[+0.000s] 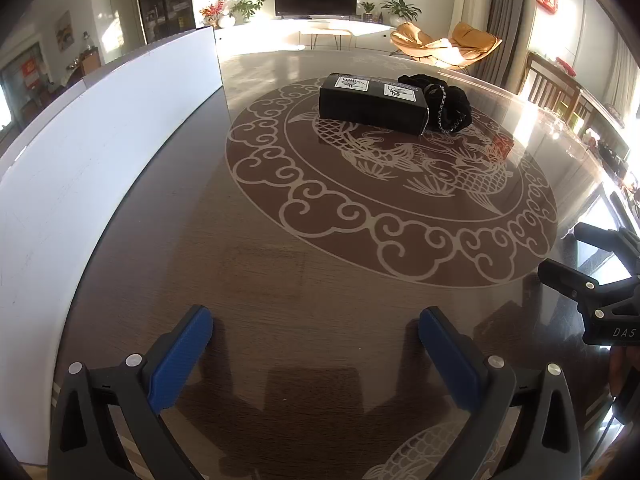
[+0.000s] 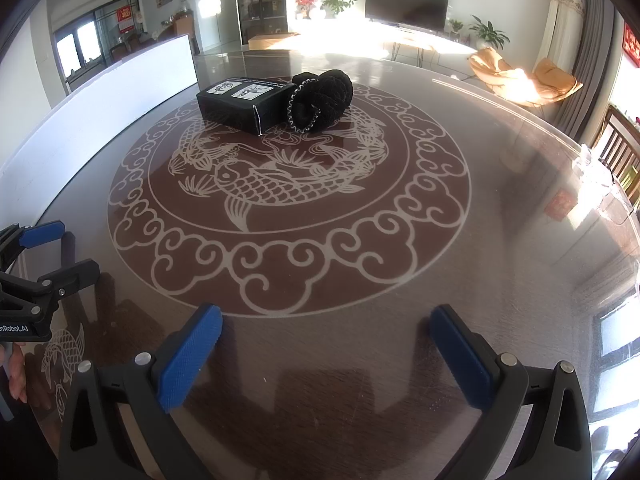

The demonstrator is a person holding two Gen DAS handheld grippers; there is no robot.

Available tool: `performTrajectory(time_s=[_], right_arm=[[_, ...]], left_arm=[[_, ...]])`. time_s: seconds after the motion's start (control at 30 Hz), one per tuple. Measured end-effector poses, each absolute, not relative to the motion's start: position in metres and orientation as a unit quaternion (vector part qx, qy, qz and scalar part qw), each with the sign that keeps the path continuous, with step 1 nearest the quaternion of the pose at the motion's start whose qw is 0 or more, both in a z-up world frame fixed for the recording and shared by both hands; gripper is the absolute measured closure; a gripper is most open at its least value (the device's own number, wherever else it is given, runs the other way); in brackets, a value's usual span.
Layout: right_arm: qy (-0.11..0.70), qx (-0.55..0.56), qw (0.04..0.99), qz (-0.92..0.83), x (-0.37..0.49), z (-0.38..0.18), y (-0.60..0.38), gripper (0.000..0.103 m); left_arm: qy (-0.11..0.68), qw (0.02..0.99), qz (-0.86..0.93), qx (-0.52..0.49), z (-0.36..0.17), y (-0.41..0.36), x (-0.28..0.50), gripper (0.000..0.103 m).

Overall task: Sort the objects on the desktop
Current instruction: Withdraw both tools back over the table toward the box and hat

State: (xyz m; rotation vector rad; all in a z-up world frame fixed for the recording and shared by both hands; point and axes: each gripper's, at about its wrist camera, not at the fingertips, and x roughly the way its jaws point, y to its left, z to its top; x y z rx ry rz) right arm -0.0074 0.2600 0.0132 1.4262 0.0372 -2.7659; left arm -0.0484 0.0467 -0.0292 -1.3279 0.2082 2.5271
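A black rectangular box with two white labels on top lies on the far part of the glass-topped table. A black fabric bundle with a silver chain trim lies against its right end. Both also show in the right wrist view: the box and the bundle. My left gripper is open and empty above the near table, far from both. My right gripper is open and empty, also well short of them. The right gripper shows at the left view's right edge.
A long white board stands along the table's left side, also in the right wrist view. The tabletop carries a round fish-and-cloud pattern. Wooden chairs stand beyond the right rim. A television and plants are in the room behind.
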Motion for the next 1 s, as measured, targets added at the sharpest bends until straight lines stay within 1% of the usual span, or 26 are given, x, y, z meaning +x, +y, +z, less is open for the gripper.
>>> performTrajectory(time_s=[0.1, 0.37, 0.57, 0.77, 0.93, 1.0], right_arm=[[0.012, 0.458, 0.015, -0.889, -0.007, 0.013, 0.26, 0.0], [0.012, 0.458, 0.015, -0.889, -0.007, 0.013, 0.26, 0.0], [0.014, 0.458, 0.019, -0.889, -0.015, 0.013, 0.262, 0.0], [-0.006, 0.458, -0.02, -0.889, -0.076, 0.013, 0.278, 0.0], [0.006, 0.462, 0.001, -0.887, -0.135, 0.015, 0.26, 0.0], [-0.004, 0.464, -0.018, -0.886, -0.156, 0.015, 0.259, 0.0]], left_arm=[[0.07, 0.14, 0.874, -0.459, -0.029, 0.046, -0.049, 0.0], [0.024, 0.132, 0.881, -0.454, -0.026, 0.031, -0.051, 0.0], [0.034, 0.128, 0.88, -0.456, -0.027, 0.034, -0.051, 0.0], [0.035, 0.127, 0.88, -0.456, -0.027, 0.034, -0.051, 0.0], [0.032, 0.128, 0.881, -0.455, -0.027, 0.034, -0.051, 0.0], [0.032, 0.128, 0.881, -0.455, -0.027, 0.034, -0.051, 0.0]])
